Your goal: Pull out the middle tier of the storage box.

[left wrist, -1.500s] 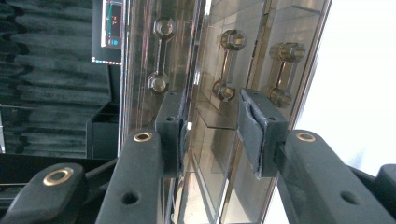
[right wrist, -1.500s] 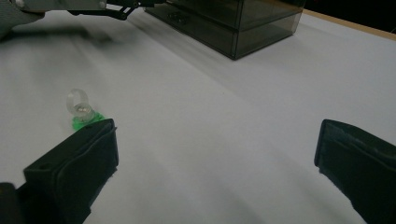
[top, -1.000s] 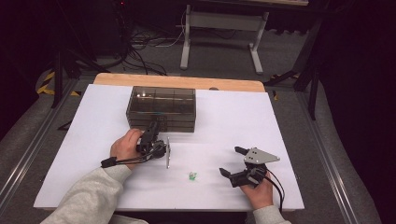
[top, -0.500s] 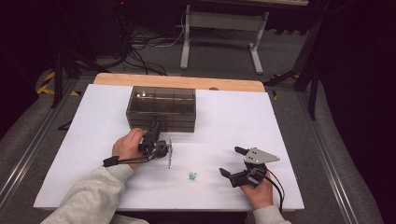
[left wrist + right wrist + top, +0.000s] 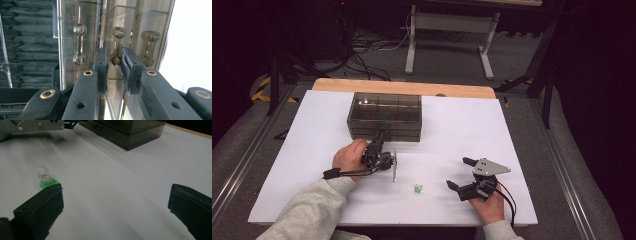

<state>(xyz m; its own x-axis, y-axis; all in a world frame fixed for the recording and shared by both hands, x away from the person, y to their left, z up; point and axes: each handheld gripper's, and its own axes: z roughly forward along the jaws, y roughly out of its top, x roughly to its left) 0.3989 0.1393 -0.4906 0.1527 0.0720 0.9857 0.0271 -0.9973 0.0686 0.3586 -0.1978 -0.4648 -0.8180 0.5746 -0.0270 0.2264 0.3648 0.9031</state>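
Note:
A smoky clear drawer box (image 5: 384, 115) stands at the back middle of the white table (image 5: 522, 140). My left gripper (image 5: 381, 136) lies on its side against the box front. In the left gripper view its jaws (image 5: 114, 57) sit closed to a narrow gap around the lower knob of the middle dumbbell-shaped drawer handle (image 5: 117, 45). A small clear bulb on a green base (image 5: 417, 189) lies on the table in front. My right gripper (image 5: 459, 172) rests open at the front right, with nothing between its fingers. In the right gripper view the bulb (image 5: 45, 178) is just beyond the left jaw.
Two more drawer handles (image 5: 79, 43) (image 5: 149, 45) flank the gripped one. The box (image 5: 125, 130) is far ahead of my right gripper (image 5: 116, 202). Bare white table stretches around the bulb and to the right. Beyond the table are dark floor, cables and a white stand (image 5: 449, 22).
My left hand has slid right and forward toward the box, bringing its jaws onto the drawer front. The right gripper and the bulb have stayed put.

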